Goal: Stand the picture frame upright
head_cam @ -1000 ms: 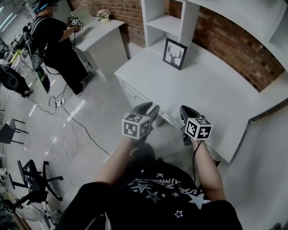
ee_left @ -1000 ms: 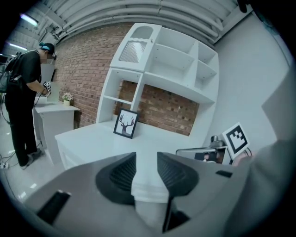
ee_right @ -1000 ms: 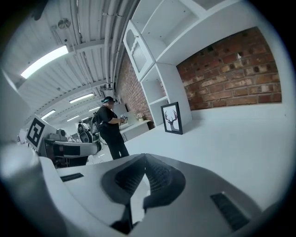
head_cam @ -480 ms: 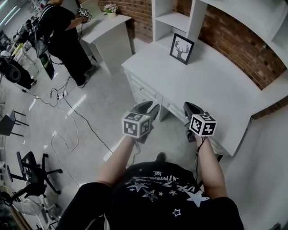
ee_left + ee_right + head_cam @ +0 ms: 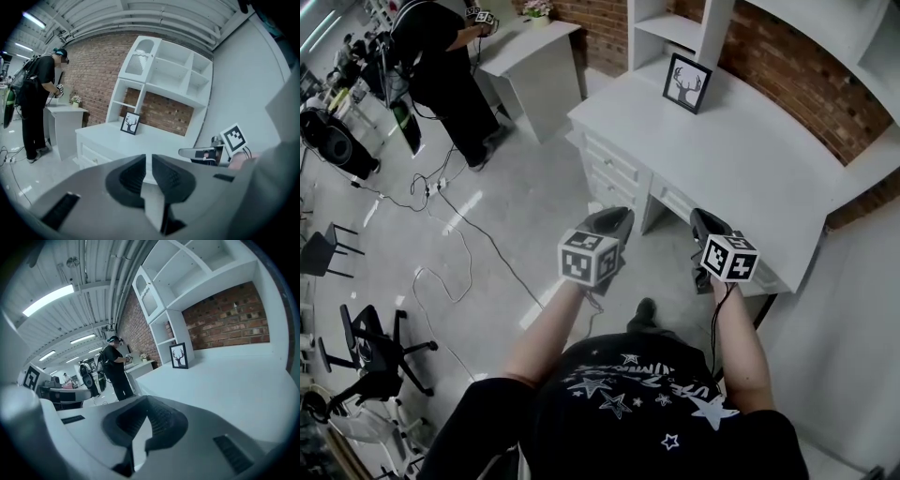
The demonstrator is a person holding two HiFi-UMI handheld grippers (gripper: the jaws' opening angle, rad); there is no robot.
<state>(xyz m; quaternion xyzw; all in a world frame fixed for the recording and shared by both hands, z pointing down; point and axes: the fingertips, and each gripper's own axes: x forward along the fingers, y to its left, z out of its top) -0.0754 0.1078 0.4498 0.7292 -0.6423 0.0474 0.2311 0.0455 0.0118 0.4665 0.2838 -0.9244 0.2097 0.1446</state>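
- Both tongs are up in front of me and well short of the picture frame. The left tongs (image 5: pixel 148 157) have just been closing: the tips are nearly together with a thin slit left between them and nothing in it.
- Right tongs (image 5: pixel 146 400) have their tips pressed together, also with nothing in them. They sit just beside the left pair at about the same height, both tipped a little downward.
- The picture frame (image 5: pixel 687 82) stands upright at the back of the desk (image 5: pixel 750 173), close to the foot of the shelf unit (image 5: pixel 667 30). It has a black frame around a white sheet with a dark deer head and antlers, and it faces out toward me.
- The desk is white and its top is bare around the frame. Its drawers (image 5: pixel 617 169) are on the side nearest the open floor.
- The shelf unit is white too, and a red brick wall (image 5: pixel 792 80) shows behind it.
- Off to the left another person (image 5: pixel 441 52) in dark clothes stands at a smaller white table (image 5: pixel 534 58), holding tongs of their own. A small pot of flowers (image 5: pixel 536 9) sits on that table.
- Cables (image 5: pixel 455 258) trail across the pale floor, and a black office chair (image 5: pixel 370 349) stands near the left edge of the head view.
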